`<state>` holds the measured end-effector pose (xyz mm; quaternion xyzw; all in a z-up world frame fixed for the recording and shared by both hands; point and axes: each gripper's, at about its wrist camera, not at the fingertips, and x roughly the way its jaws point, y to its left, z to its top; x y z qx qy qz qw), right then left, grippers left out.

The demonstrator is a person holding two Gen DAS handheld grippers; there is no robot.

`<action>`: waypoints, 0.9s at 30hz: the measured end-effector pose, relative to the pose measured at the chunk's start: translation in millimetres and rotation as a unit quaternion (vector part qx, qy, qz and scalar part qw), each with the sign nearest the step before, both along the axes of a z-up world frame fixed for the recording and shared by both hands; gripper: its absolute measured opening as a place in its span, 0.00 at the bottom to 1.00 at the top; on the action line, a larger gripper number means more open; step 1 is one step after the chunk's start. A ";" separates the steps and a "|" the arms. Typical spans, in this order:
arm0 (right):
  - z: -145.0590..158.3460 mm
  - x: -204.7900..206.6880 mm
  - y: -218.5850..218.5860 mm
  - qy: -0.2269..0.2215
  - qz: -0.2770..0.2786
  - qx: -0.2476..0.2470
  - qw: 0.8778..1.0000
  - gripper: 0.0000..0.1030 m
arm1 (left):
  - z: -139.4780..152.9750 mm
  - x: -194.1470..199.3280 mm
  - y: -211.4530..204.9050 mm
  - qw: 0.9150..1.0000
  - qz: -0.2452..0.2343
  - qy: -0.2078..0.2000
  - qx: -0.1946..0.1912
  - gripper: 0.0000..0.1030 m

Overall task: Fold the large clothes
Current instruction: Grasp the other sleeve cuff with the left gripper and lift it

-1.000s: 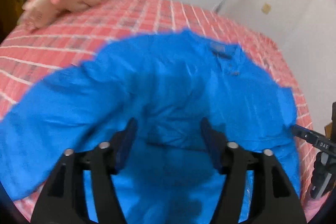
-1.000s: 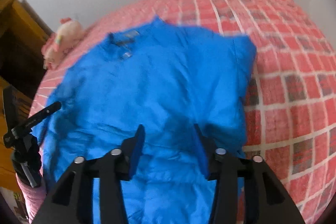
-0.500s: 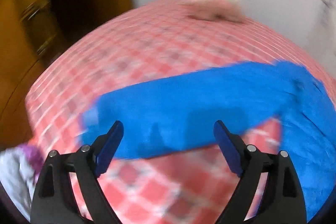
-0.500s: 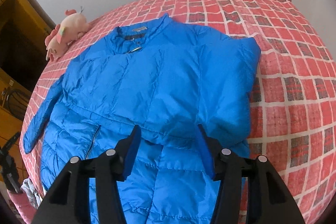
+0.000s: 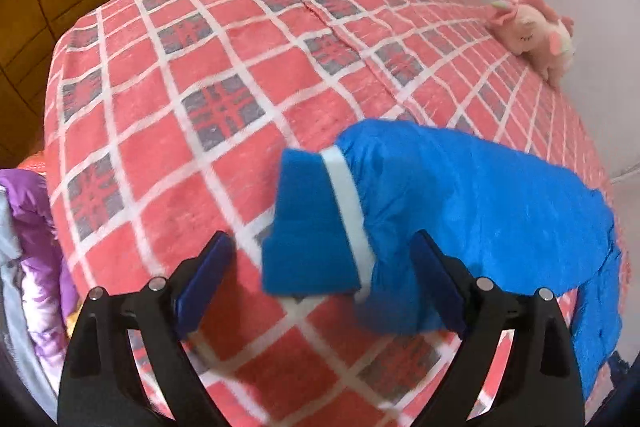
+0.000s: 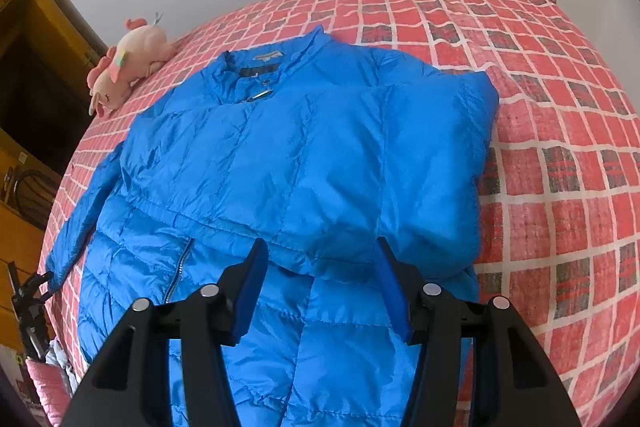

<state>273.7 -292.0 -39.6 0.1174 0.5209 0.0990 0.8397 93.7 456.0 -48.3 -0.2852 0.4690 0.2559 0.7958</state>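
left gripper (image 5: 320, 283): fingers apart, nothing clamped; sleeve cuff (image 5: 312, 223) sits between them, toward 12 o'clock.
right gripper (image 6: 322, 287): fingers apart, over jacket waist seam.
blue jacket (image 6: 304, 163): flat on bed (image 6: 560, 155), collar at 12 o'clock, one sleeve out at 9 o'clock.
plush toy (image 6: 128, 55): far, 10 o'clock, beside the collar.
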 end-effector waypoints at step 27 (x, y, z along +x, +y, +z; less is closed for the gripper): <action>8.1 -2.6 -15.0 -0.008 -0.019 -0.002 1.000 0.53 | 126.2 44.2 -150.6 0.972 -0.144 -0.181 0.050 0.22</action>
